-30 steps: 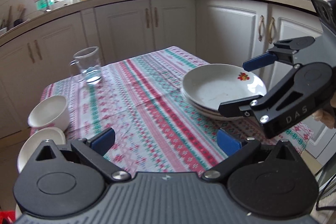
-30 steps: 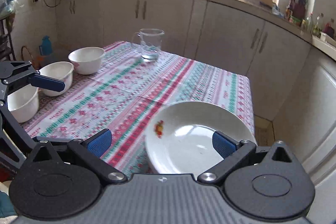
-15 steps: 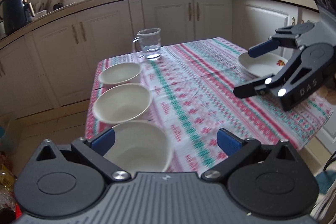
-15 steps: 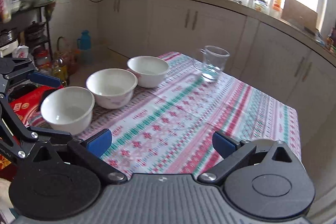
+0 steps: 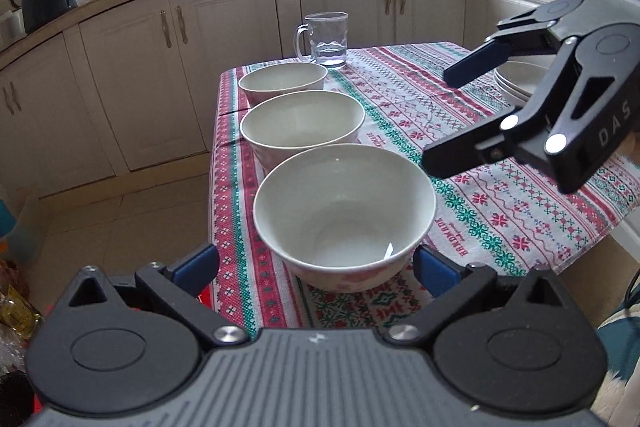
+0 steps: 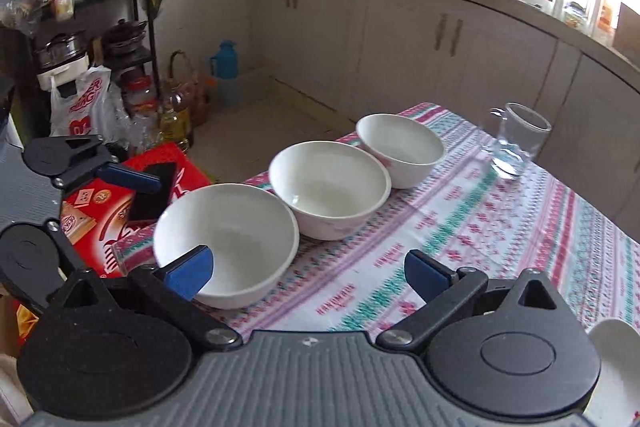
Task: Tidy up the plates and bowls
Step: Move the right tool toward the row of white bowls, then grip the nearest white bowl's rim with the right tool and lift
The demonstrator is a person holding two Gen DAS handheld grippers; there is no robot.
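Both tongs, left point(image 5: 316, 263) and right point(image 6: 308, 267), are held apart and empty beside the near bowl point(image 5: 344, 203), lined with two others along the worktop point(image 5: 500, 195) edge, apparently for stacking.

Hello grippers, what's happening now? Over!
Left gripper open, around the near bowl. Right gripper open, empty, hovering over the table. Three bowls in a row, unstacked. Nothing in the way.

Three bowls point(image 5: 344, 203) in a row on table point(image 5: 500, 187); mug point(image 5: 326, 39) behind, plates point(image 5: 516, 81) right.
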